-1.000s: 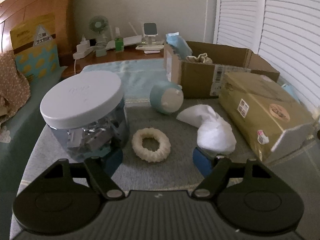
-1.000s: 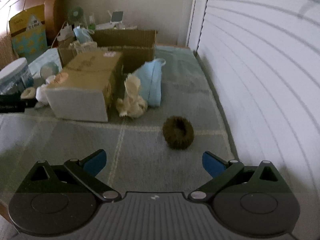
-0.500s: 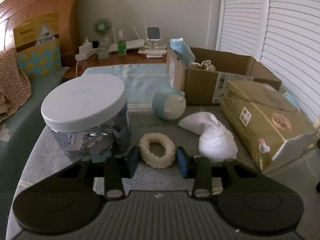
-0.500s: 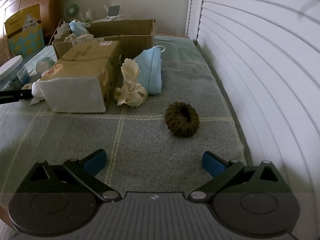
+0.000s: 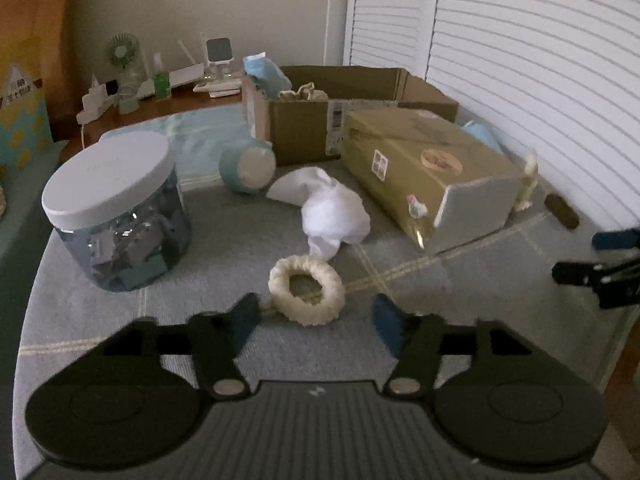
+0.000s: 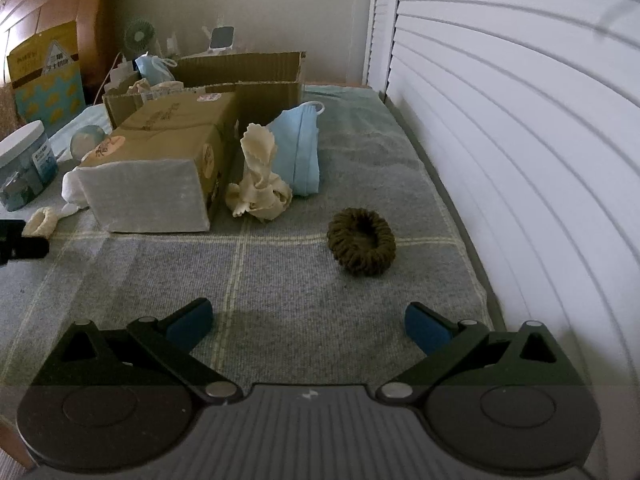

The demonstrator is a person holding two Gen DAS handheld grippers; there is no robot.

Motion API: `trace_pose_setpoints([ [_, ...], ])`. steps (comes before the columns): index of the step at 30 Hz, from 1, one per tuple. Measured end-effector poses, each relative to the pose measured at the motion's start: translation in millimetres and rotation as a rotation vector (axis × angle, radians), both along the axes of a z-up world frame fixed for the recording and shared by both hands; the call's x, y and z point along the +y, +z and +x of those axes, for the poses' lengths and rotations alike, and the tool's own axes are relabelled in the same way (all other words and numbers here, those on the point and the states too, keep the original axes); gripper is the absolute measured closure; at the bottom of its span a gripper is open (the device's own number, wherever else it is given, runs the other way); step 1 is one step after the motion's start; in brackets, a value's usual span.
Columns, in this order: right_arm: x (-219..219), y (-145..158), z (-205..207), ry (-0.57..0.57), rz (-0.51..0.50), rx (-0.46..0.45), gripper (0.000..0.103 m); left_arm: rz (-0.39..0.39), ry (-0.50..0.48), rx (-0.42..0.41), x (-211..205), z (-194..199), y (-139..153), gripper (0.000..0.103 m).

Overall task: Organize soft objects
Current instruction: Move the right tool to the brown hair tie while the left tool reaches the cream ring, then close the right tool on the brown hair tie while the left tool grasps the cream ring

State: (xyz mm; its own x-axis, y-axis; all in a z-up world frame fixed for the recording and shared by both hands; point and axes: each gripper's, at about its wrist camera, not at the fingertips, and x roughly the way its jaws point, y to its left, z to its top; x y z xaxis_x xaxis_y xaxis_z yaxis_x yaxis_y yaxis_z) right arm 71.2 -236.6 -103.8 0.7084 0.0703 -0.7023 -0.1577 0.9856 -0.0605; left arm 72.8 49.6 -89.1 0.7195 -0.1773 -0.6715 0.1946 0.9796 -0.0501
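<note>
The left claw is hovering low over the grey checked blanket, its 2 blue pads standing apart after having just been opening, and the cream knitted ring-shaped scrunchie is lying flat between and slightly ahead of them. The left pad is sitting right at the ring's near-left edge; whether it is touching is hard to tell. The right pad is clearly apart from the ring, so nothing is being pinched.

Taking the closed yellow-brown cardboard box with the white end as landmark: the cream scrunchie is resting in front of it and to its left, with a crumpled white cloth lying between the 2. The ring is roughly round, so no long axis is dictating the approach.

The right claw is hanging with its pads wide apart and empty. The dark brown knitted scrunchie is lying ahead of it and a little to its right, on the far side of the landmark box from the cream one.

By my reading, each scrunchie is sitting nearer its own claw, and the left one is needing only a short forward push to centre the ring before closing.
</note>
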Motion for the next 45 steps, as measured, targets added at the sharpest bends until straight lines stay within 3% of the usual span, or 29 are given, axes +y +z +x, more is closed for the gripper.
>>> trace_pose_setpoints([
  [16,-2.9,3.3,46.7,-0.045,-0.027,0.017,0.001,0.011,0.022,-0.002,-2.4,7.8,-2.8,0.021],
  [19,-3.7,3.6,51.0,-0.047,-0.015,0.008,0.005,0.012,0.032,-0.002,-2.9,11.4,-2.5,0.021],
  [23,-6.0,6.2,49.8,-0.048,-0.010,-0.009,0.022,0.012,0.035,-0.003,-4.7,13.2,-2.5,0.022],
  [30,-7.2,11.2,51.0,-0.061,-0.032,-0.014,0.050,0.013,0.014,-0.004,-6.5,13.4,1.1,0.043],
  [37,-8.0,14.4,47.2,-0.067,-0.034,-0.013,0.057,0.017,-0.004,0.007,0.4,16.1,4.3,0.065],
  [45,-8.3,26.0,37.7,-0.064,-0.045,-0.025,0.057,0.026,-0.061,0.027,7.3,14.9,15.0,0.068],
])
